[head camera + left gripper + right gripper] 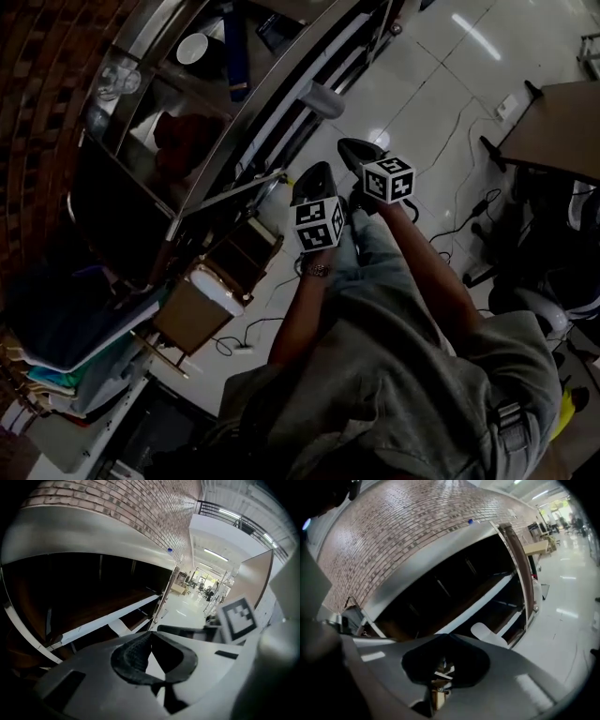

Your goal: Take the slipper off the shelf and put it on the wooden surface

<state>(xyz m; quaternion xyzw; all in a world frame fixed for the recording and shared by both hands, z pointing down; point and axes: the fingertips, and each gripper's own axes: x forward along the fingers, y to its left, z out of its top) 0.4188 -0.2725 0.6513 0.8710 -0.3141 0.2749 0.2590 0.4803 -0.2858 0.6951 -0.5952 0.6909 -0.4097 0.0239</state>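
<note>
Both the left gripper (150, 633) and right gripper (446, 636) are closed on nothing, near the shelf (440, 562). A pale shape, likely the slipper (487, 634), lies at its low front edge; a shut-jawed reach could shove it off.

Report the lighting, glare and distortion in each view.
Head view: underexposed overall, with streaks of glare on the glossy floor. Left gripper view: fisheye bows the shelf; its interior is lost in shadow. Right gripper view: the brick wall curves strongly; corners vignette black.
</note>
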